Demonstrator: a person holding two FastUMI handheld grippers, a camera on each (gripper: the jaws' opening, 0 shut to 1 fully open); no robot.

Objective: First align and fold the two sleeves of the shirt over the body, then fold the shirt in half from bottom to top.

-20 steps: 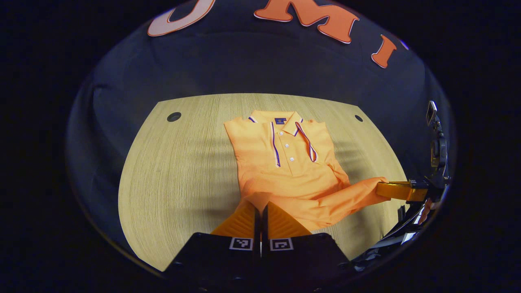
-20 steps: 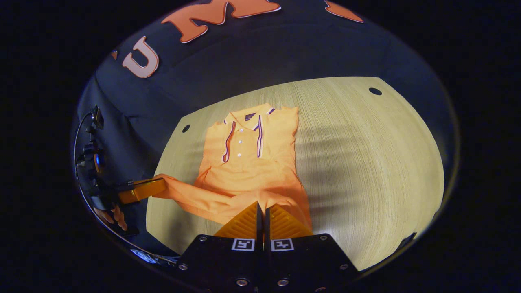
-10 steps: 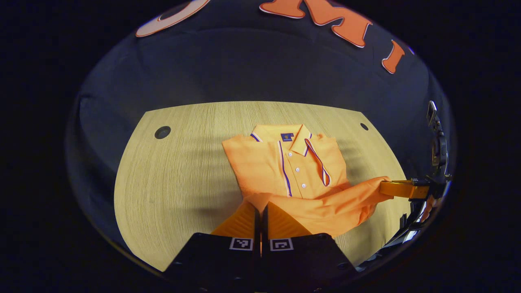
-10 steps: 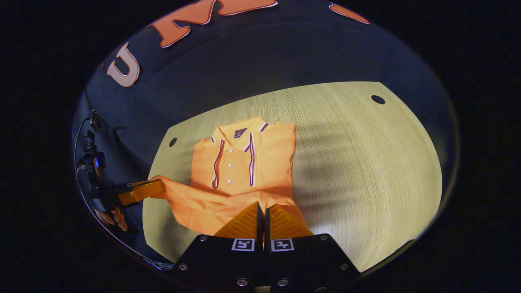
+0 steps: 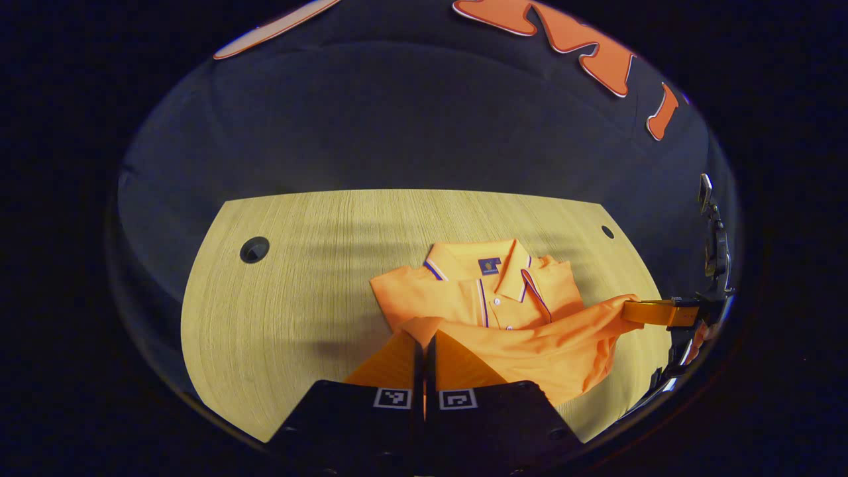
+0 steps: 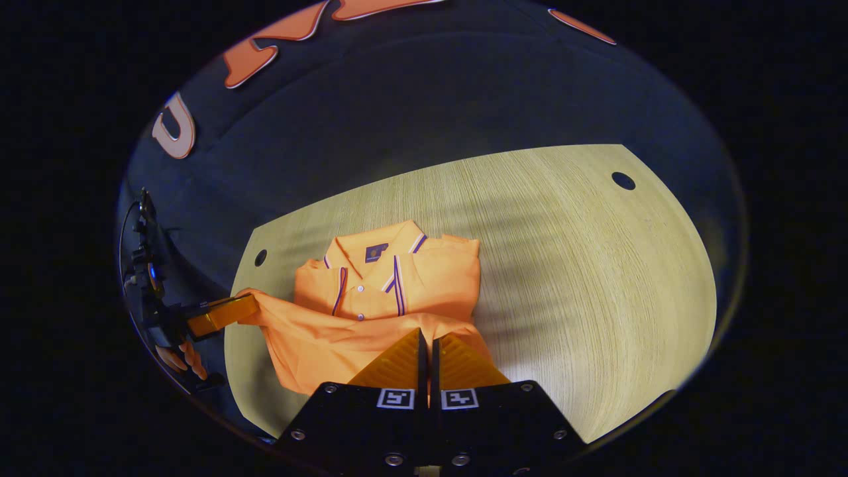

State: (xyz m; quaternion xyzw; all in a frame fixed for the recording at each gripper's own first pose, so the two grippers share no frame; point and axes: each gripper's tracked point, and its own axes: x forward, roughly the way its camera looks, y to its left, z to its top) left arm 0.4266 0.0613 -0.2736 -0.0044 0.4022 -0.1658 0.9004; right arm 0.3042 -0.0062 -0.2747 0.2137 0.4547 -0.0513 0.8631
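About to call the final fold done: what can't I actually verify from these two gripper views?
- Folded sleeves: covered by the lifted lower half of the shirt in both views.
- Hem alignment with the collar: the raised fabric hides its own far side.
- Left gripper and right gripper pinch points: fabric bunches over the fingertips.
- Table near edge: cut off by the gripper bodies.

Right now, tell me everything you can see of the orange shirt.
The orange shirt is a knit-looking polo with a collar trimmed in white and dark stripes, a dark neck label and small white placket buttons. It lies front up on the wooden table. Its bottom hem is lifted and drawn toward the collar, pinched at one corner by the left gripper and at the other by the right gripper.
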